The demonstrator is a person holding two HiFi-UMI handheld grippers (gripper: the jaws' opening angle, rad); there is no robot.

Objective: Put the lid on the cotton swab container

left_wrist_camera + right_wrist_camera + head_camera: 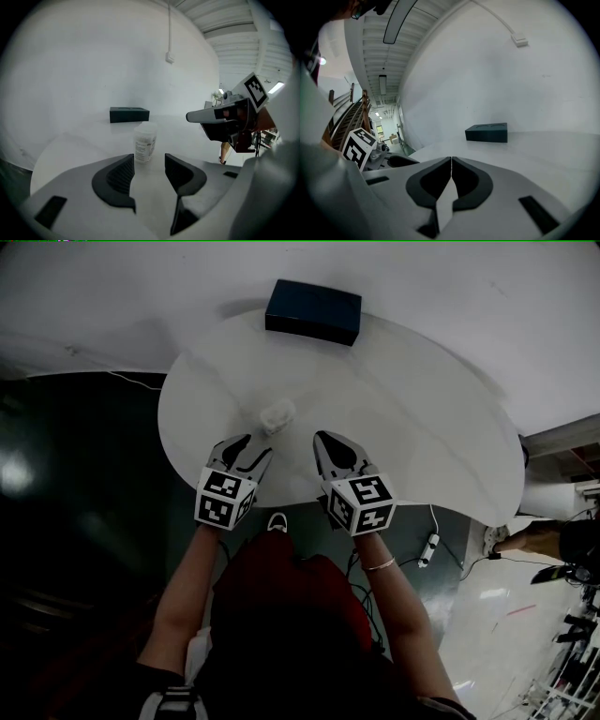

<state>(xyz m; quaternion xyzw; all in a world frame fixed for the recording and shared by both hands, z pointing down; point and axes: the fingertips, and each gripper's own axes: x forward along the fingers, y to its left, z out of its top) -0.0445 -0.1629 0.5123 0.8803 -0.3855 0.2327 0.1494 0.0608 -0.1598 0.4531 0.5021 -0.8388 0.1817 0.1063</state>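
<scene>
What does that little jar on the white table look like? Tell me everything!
The jar is small, round and cloudy-white, like thin plastic, with a printed label on its side. It stands upright on the table, apart from the dark box. Its top looks closed, but that is hard to tell. The left hand-held gripper points at it, jaws open; only the table touches it.

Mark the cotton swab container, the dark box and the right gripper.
cotton swab container (144, 145), left gripper view, on its labelled side wall.
dark box (312, 311), head view, on its top face.
right gripper (451, 164), right gripper view, where its shut tips meet.
</scene>
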